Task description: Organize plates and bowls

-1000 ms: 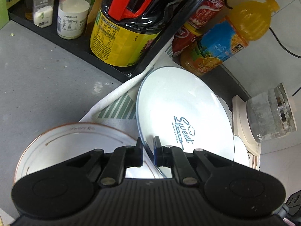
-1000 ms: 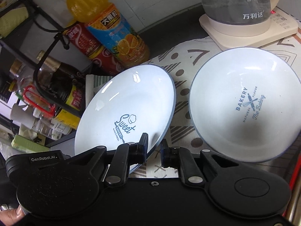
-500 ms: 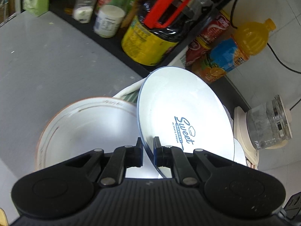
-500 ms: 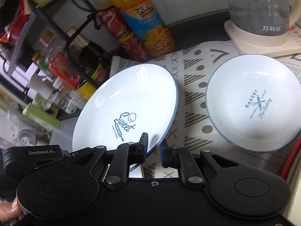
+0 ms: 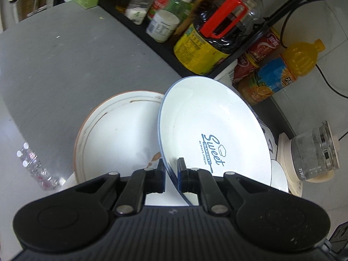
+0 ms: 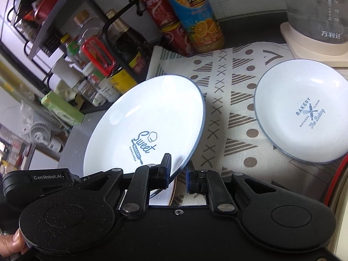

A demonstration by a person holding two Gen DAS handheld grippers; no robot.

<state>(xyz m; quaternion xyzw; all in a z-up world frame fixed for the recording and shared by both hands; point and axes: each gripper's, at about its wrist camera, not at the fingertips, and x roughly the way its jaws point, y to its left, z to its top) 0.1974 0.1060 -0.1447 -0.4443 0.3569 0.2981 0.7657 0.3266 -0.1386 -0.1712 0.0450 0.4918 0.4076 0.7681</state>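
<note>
My left gripper (image 5: 171,175) is shut on the near rim of a white blue-rimmed "Sweet Bakery" plate (image 5: 208,130), held tilted in the air. That plate also shows in the right wrist view (image 6: 145,126). Below and to its left lies a white plate with a brown rim (image 5: 117,139). My right gripper (image 6: 178,171) stands slightly open with the Sweet plate's lower edge between its fingers; whether the pads touch it is unclear. A second "Bakery" plate (image 6: 304,113) lies flat on the patterned cloth (image 6: 230,100) to the right.
A black rack (image 5: 165,52) with a soy-sauce jug (image 5: 208,45) and several jars stands behind. An orange juice bottle (image 5: 280,71) and red cans sit by it. A glass kettle on its base (image 6: 317,21) stands at the far right. The grey counter (image 5: 65,69) lies to the left.
Both grippers have risen and pulled back with the Sweet plate, so the counter and rack look farther away. The plate has moved left, over the brown-rimmed plate. The right gripper's fingers have parted slightly.
</note>
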